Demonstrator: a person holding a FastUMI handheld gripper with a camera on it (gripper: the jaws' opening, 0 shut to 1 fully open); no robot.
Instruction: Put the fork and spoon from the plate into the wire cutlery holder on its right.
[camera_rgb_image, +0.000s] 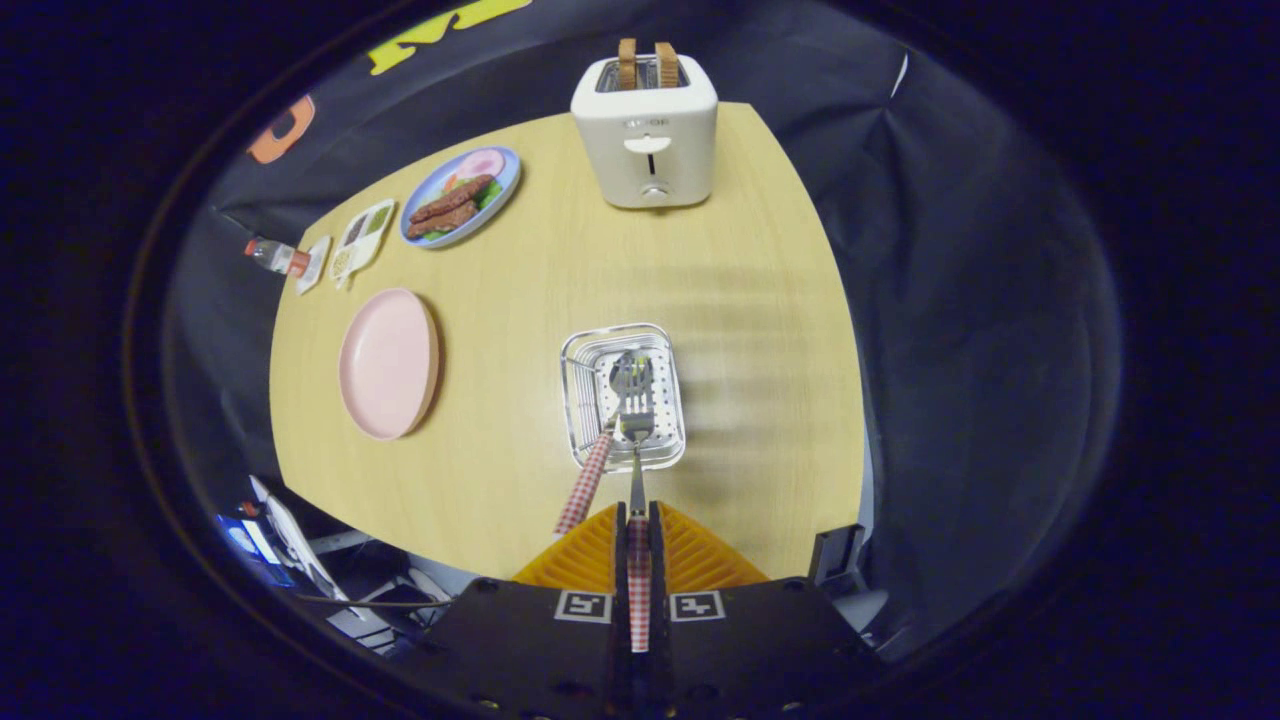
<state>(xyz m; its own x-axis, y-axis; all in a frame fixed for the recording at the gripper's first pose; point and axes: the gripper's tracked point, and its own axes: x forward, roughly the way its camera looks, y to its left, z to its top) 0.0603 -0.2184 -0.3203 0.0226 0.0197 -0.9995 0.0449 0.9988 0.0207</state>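
Fingers: the gripper (638, 520) has its two fingers (620, 530) pressed close together on the checked handle of the fork (637, 420), which hangs tines-first into the wire cutlery holder (578, 400).
Landmark: the wire cutlery holder, standing near the middle of the wooden table (760, 330), just ahead of the fingers.
Bottle: a small one with a red cap (275, 256) lies far to the holder's left, at the table's edge; its label is too small to read.
Packets: two flat white trays or packets (360, 238) lie just right of the bottle; print illegible.
Pink plate (388, 362): left of the holder, well apart from it, bare.
Blue plate (462, 194): beyond the pink plate, left and behind the holder, carrying browned strips, greens and a pink slice.
Spoon (590, 470): bowl inside the holder, its checked handle leaning out over the near rim, just left of the fork.
Toaster (648, 130): white, well beyond the holder, two slices standing in its slots; small lettering on its front cannot be read.
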